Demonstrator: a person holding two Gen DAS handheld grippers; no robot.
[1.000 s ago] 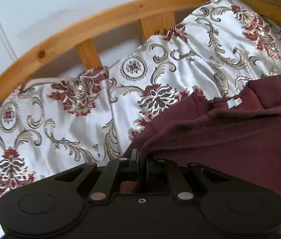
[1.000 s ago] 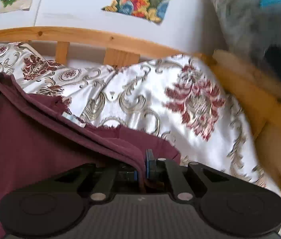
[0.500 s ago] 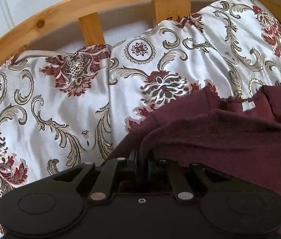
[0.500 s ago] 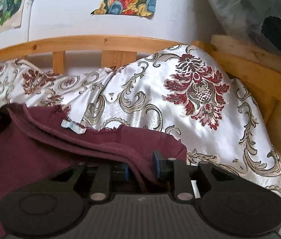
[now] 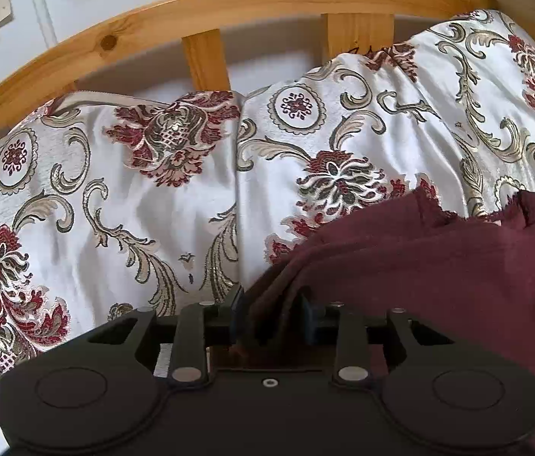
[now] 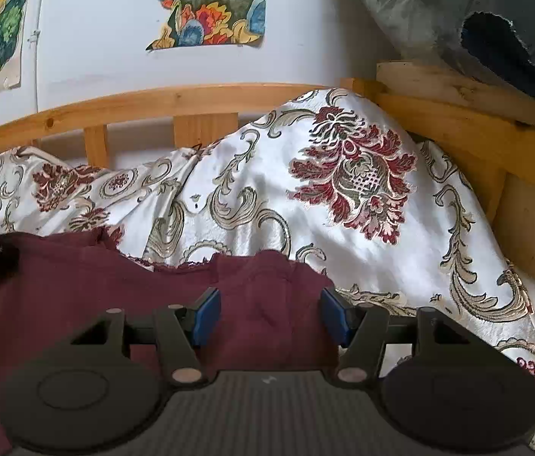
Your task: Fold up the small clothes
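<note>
while both the left gripper and right gripper are opening around the maroon garment, holding nothing firmly, its fold can slip apart.

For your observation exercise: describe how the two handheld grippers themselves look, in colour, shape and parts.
Both are black, with a broad body bearing two round discs and angular linkage arms fixed by silver pins. The right gripper has blue pads and a ribbed grey-black top; the left gripper has a smooth top.
</note>
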